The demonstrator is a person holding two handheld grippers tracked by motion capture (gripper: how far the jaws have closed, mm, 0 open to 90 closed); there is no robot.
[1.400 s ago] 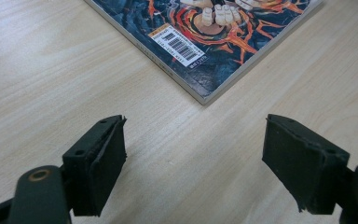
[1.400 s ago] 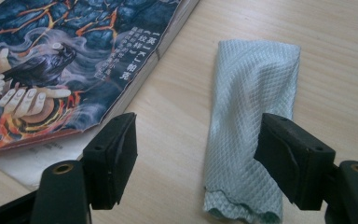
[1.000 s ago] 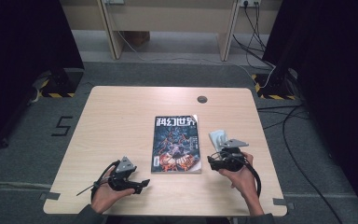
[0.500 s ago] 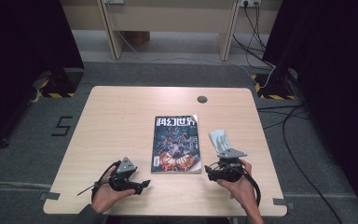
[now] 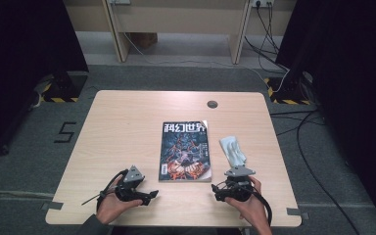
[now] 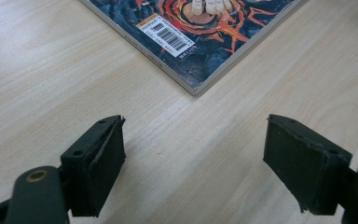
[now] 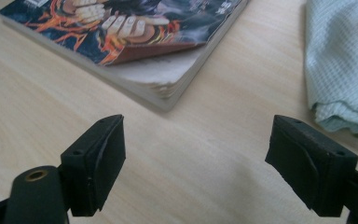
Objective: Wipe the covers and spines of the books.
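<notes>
- Your right gripper [image 5: 221,192] sits near the front edge of the table [image 5: 127,122], with its jaws wide apart and nothing between them; they have just been opening.
- In the right gripper view only bare wood lies between the two black pads [image 7: 100,158].
- The pale green cloth [image 5: 232,150] lies crumpled just right of the magazine [image 5: 185,152], apart from it and beyond your right gripper. It looks set down and let go, so that part of the work reads as done.
- The magazine lies flat and closed at the middle of the table, cover up, with its spine on the left. Its near right corner curls up a little in the right gripper view [image 7: 168,51].
- Your left gripper [image 5: 144,196] rests near the front edge too, left of the magazine. Its jaws are well apart and empty, and they point at the magazine's near left corner [image 6: 193,86] without touching it.
- What is left, as far as you can judge: the magazine looks untouched, and neither gripper has hold of anything, so any work on it or any wiping with the cloth has yet to start.
- Hard to make out: the cloth is cut off at the right edge of the right gripper view, so you cannot tell how it is folded.
- From the high view the grippers are small and dark, and your hands cover much of them; the jaw gaps are readable from the gripper views alone.
- The small round dark thing [image 5: 212,104] near the far edge is too small to identify.
</notes>
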